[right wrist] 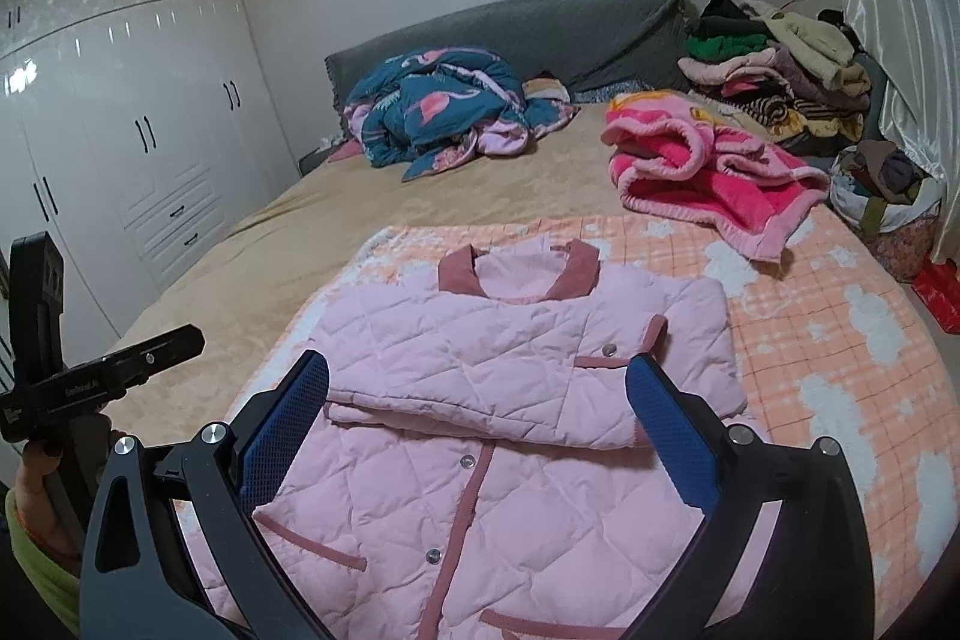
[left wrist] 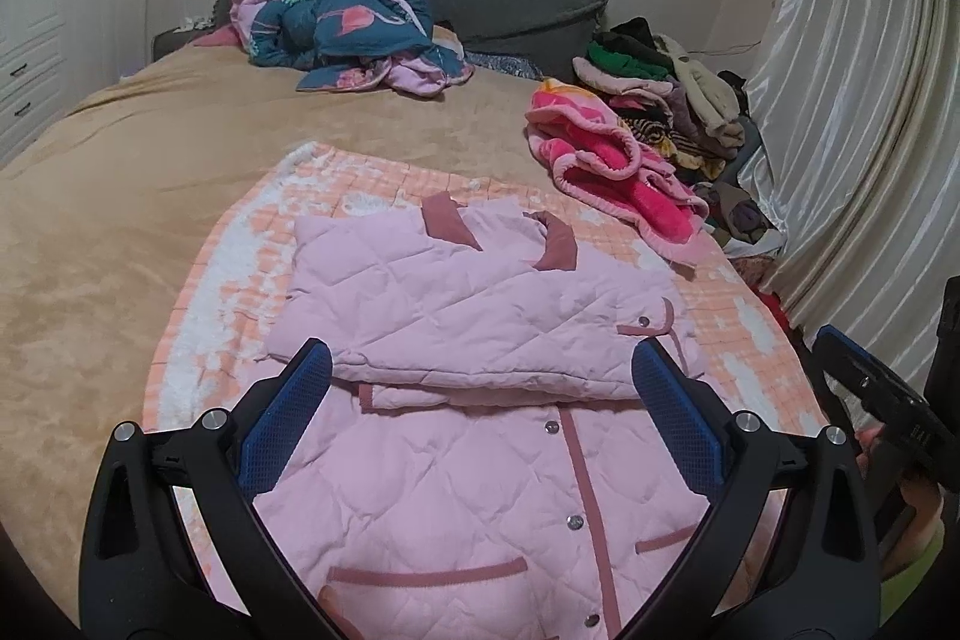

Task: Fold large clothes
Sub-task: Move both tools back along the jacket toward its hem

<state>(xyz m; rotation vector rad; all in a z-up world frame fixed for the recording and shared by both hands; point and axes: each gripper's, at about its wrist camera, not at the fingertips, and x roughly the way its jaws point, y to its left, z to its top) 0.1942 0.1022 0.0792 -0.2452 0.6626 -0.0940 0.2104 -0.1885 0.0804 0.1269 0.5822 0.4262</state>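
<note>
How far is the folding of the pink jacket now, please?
Done: both sleeves of the pink quilted jacket lie folded across its chest. In hand: nothing; the left gripper and right gripper are open above it. Left: folding the body in half, perhaps also the pink fleece garment and the clothes pile.

Soft cloth everywhere, hard plastic and metal up front.

The pink jacket (left wrist: 480, 304) is quilted matt cloth with duller rose trim and shiny metal snaps. Under it lies a fluffy checked blanket (left wrist: 240, 244), and the bed (left wrist: 120, 172) wears a plush tan cover. The fingers (left wrist: 288, 424) show textured blue pads on matt black plastic with bright metal bolts. The curtain (left wrist: 852, 100) gleams like satin, the wardrobe (right wrist: 150, 112) doors are glossy white, and the fleecy pink blanket (right wrist: 708, 166) looks thick and fuzzy.
</note>
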